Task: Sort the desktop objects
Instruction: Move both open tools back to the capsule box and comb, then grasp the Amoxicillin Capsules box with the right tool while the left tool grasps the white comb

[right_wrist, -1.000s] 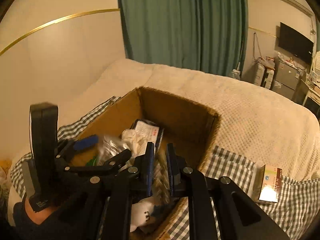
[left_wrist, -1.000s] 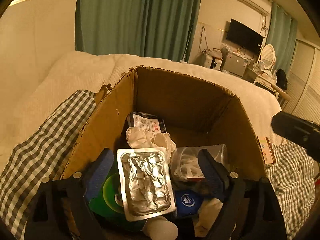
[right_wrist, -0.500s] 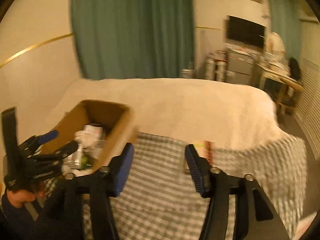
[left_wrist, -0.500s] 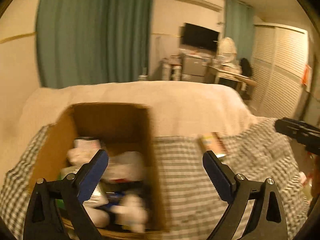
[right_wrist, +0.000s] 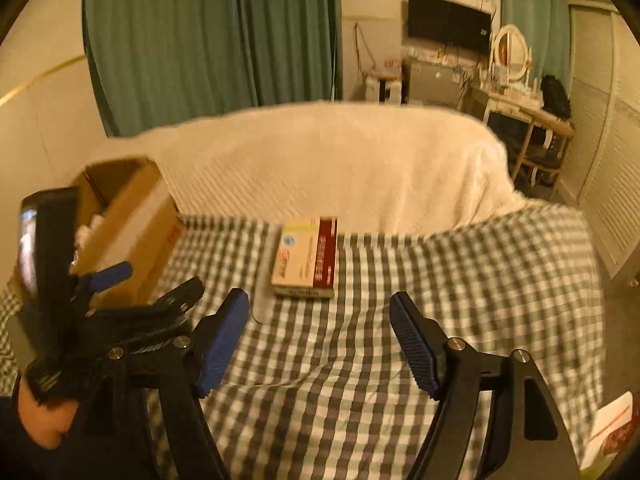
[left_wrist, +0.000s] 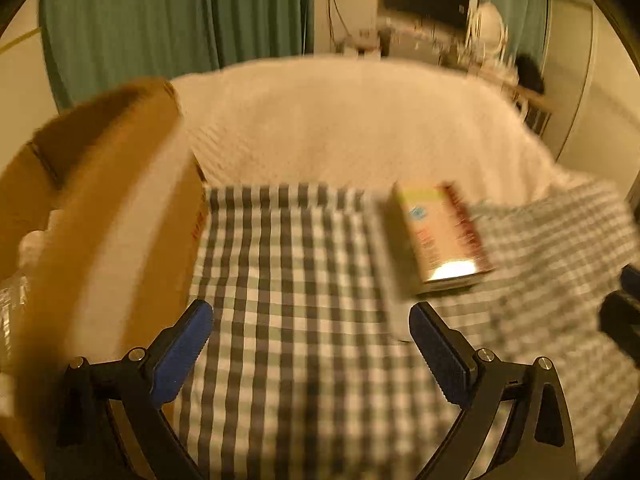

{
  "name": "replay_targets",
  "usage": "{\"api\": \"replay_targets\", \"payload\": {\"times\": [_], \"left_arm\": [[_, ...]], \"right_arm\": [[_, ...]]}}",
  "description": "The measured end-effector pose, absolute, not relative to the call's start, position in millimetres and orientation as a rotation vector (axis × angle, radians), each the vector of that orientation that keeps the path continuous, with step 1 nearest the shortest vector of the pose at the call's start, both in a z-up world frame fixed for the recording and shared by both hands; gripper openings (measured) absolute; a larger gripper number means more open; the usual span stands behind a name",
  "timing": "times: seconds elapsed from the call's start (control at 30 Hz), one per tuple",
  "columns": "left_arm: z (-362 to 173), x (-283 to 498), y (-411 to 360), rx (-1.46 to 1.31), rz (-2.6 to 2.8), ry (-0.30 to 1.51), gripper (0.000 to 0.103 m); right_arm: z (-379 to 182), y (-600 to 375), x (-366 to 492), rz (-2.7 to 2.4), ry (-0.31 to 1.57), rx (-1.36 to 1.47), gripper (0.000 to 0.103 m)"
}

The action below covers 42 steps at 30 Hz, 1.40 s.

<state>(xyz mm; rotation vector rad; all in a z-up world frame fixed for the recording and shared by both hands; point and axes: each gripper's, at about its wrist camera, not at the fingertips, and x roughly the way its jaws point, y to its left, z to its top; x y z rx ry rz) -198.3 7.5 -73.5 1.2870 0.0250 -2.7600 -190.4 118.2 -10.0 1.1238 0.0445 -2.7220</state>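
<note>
One cardboard box (right_wrist: 132, 220) stands on one checked cloth (right_wrist: 360, 340), and one flat medicine carton (right_wrist: 306, 258) lies on that cloth too. Two hand-held grippers show: the left hand-held gripper (left_wrist: 310, 350) and the right hand-held gripper (right_wrist: 320, 338), each with two blue-padded fingers. Behind are one cream blanket (right_wrist: 340, 160), one wall television (right_wrist: 448, 24) and one round mirror (right_wrist: 512, 54).

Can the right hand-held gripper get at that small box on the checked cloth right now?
Probably yes. The right hand-held gripper is open and empty, its jaws having just been opening. The small box lies flat ahead of it on the checked cloth, with nothing between them.
</note>
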Motion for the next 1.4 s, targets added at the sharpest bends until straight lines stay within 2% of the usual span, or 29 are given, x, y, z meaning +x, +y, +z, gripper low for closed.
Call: {"api": "replay_targets", "payload": {"times": [0.07, 0.17, 0.3, 0.6, 0.77, 0.97, 1.03, 1.13, 1.2, 1.27, 1.33, 1.37, 1.4], "left_arm": [[-92.4, -202.0, 7.3, 1.28, -2.763, -0.025, 0.101], [-112.5, -199.9, 6.8, 1.303, -2.787, -0.006, 0.101], [-119.6, -207.3, -6.4, 1.376, -2.781, 0.096, 0.101], [-121.9, -205.0, -13.6, 1.416, -2.809, 0.157, 0.101], [-119.6, -203.9, -11.6, 1.426, -2.826, 0.17, 0.101], [-110.9, -219.4, 7.5, 1.401, -2.841, 0.235, 0.101], [-107.7, -227.8, 18.0, 1.388, -2.858, 0.198, 0.1], [-107.8, -243.9, 41.9, 1.389, -2.873, 0.072, 0.087], [-116.1, -256.6, 51.3, 1.464, -2.855, 0.018, 0.053], [-122.4, -264.8, 53.5, 1.517, -2.831, 0.018, 0.051], [-119.8, -263.8, 48.8, 1.502, -2.85, 0.061, 0.03], [-119.0, -263.1, 45.0, 1.507, -2.861, 0.101, 0.026], [-118.4, -261.4, 40.8, 1.502, -2.864, 0.138, 0.026]], "right_arm": [[-29.0, 115.6, -209.3, -2.696, 0.024, 1.177, 0.072], [-52.4, 108.9, -235.6, -2.675, -0.008, 1.212, 0.073], [-78.7, 95.3, -270.3, -2.632, -0.05, 1.276, 0.076], [-123.4, 78.5, -314.6, -2.576, -0.08, 1.475, 0.078], [-114.8, 102.2, -285.7, -2.707, -0.003, 1.469, 0.075], [-98.3, 160.2, -259.4, -2.739, -0.212, 1.45, 0.075], [-93.2, 165.5, -258.3, -2.732, -0.274, 1.424, 0.075], [-88.2, 167.2, -254.8, -2.748, -0.271, 1.401, 0.075], [-87.5, 170.0, -252.6, -2.739, -0.28, 1.398, 0.075], [-85.0, 169.3, -258.3, -2.727, -0.324, 1.397, 0.075], [-80.3, 169.4, -257.3, -2.717, -0.36, 1.389, 0.075], [-77.2, 169.5, -255.0, -2.717, -0.364, 1.381, 0.075], [-74.8, 168.6, -252.9, -2.721, -0.356, 1.37, 0.075]]}}
